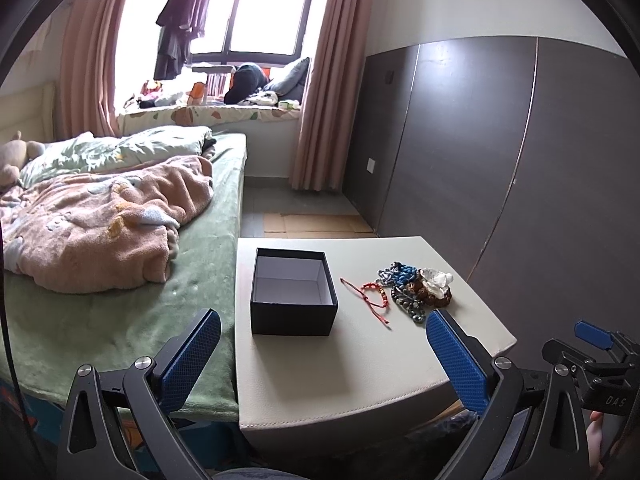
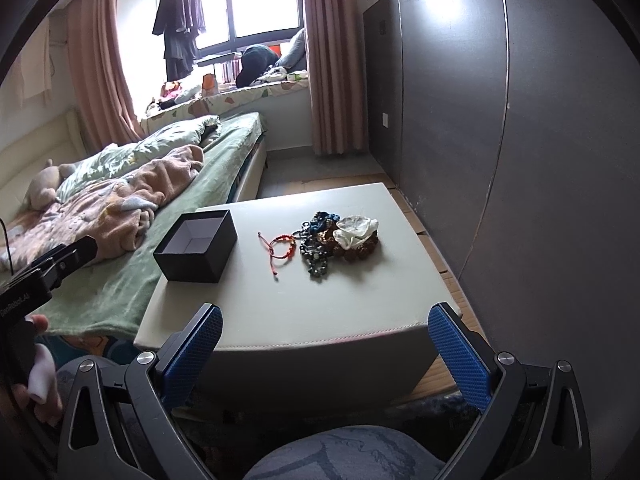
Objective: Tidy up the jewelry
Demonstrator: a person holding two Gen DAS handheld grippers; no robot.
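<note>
An open, empty black box (image 1: 293, 293) with a white inside stands on a pale padded stool (image 1: 344, 376), also in the right wrist view (image 2: 196, 246). Right of it lies a red cord bracelet (image 1: 373, 297) (image 2: 281, 249). Further right is a pile of jewelry (image 1: 416, 286) (image 2: 340, 240): blue, dark beaded and brown pieces with a clear white piece on top. My left gripper (image 1: 322, 346) is open and empty, short of the stool's near edge. My right gripper (image 2: 325, 344) is open and empty, also short of the near edge.
A bed (image 1: 120, 240) with a green sheet and pink blanket adjoins the stool's left side. A dark wardrobe wall (image 1: 520, 160) runs along the right. Cardboard lies on the floor beyond the stool (image 1: 316, 224). The stool (image 2: 288, 312) has bare surface near its front.
</note>
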